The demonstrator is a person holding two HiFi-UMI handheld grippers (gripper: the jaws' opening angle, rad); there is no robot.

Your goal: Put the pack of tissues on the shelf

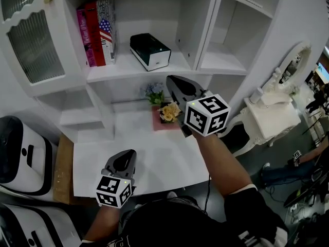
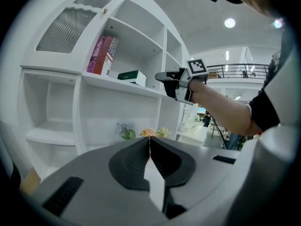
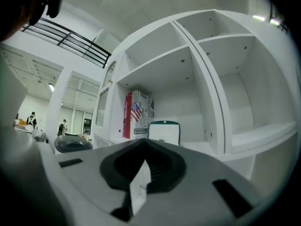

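Nearest the person, the left claw [image 1: 127, 154] is hovering over the white counter [image 1: 159, 161] with its 2 jaws pressed together on nothing, while farther out the right claw [image 1: 172, 80], likewise closed and empty, is pointing toward the shelf [image 1: 115, 69] where the pack of tissues [image 1: 149, 51] is lying beside the books [image 1: 96, 31].

left gripper [image 1: 123, 161]: jaws together, empty, at 7 o'clock in the head view, pointing to 12 | right gripper [image 1: 176, 85]: jaws together, empty, forearm [image 1: 222, 164] outstretched, pointing to 11
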